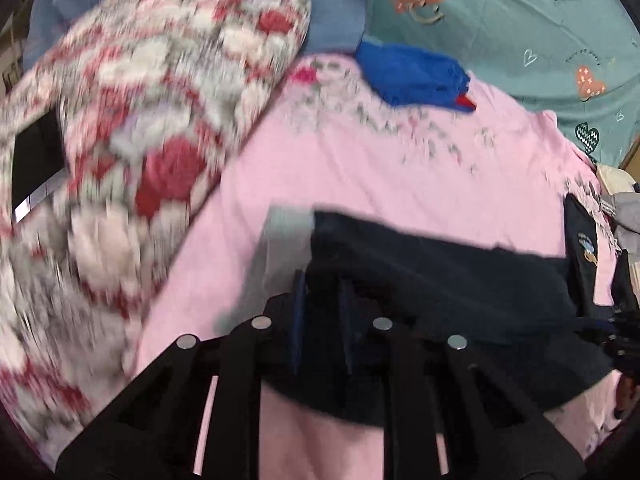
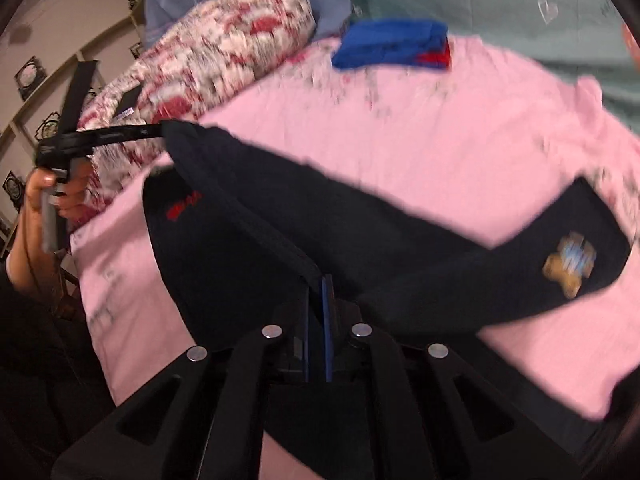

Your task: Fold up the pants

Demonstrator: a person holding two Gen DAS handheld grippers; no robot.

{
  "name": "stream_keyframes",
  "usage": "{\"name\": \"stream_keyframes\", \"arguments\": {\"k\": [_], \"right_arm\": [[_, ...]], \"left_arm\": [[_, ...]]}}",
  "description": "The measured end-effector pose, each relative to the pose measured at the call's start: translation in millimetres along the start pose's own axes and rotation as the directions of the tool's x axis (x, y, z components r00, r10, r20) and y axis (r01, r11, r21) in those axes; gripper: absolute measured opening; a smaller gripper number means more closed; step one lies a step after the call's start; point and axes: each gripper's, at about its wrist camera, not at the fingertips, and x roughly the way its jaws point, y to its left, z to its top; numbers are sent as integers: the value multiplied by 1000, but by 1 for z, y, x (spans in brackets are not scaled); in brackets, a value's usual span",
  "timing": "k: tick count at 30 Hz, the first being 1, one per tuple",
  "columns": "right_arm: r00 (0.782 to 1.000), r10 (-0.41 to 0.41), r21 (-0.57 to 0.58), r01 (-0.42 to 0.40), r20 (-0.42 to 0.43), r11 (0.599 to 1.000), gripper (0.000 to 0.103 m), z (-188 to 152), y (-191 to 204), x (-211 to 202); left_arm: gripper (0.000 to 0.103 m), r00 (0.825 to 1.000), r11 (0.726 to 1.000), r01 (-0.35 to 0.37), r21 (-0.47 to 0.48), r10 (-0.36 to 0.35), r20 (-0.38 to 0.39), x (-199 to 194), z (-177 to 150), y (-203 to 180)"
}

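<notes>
Dark navy pants [image 2: 360,220] with a small red mark and a yellow-blue patch are stretched above a pink bedsheet [image 2: 400,120]. My right gripper [image 2: 318,280] is shut on the waistband edge. My left gripper [image 1: 322,280] is shut on another part of the pants [image 1: 440,280]; it also shows in the right wrist view [image 2: 160,130], pinching the far corner of the fabric, held by a hand. The pants hang taut between the two grippers.
A red and white floral pillow [image 1: 140,120] lies on the left of the bed. A folded blue garment [image 1: 412,76] sits at the far edge. A teal heart-print blanket [image 1: 520,32] lies behind it. More clothes [image 1: 624,208] are at the right.
</notes>
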Motion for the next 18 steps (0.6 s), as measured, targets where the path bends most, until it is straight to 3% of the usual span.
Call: {"name": "stream_keyframes", "arguments": {"k": [2, 3, 4, 5, 8, 12, 18], "right_arm": [[999, 18, 64, -16, -39, 998, 16, -16, -6, 13], [999, 12, 93, -8, -49, 996, 18, -22, -9, 19], [999, 24, 114, -20, -31, 993, 22, -25, -10, 18], [999, 48, 138, -46, -11, 989, 32, -27, -11, 14], [997, 70, 162, -72, 23, 984, 45, -30, -7, 5], [998, 47, 168, -55, 48, 984, 48, -33, -3, -2], [993, 34, 197, -56, 115, 979, 48, -36, -6, -18]], "left_arm": [[38, 999, 1000, -2, -27, 1, -37, 2, -12, 10], [58, 999, 999, -14, -45, 12, -49, 2, -16, 15], [68, 998, 997, -26, -73, 23, -51, 1, -21, 22], [68, 999, 994, -26, -107, 21, -45, -2, -25, 30], [70, 998, 983, 6, -185, -17, -59, -7, -29, 46], [69, 995, 974, 26, -226, -46, -86, -4, -24, 48], [62, 963, 931, 150, -332, -214, -165, 22, -6, 29]]}}
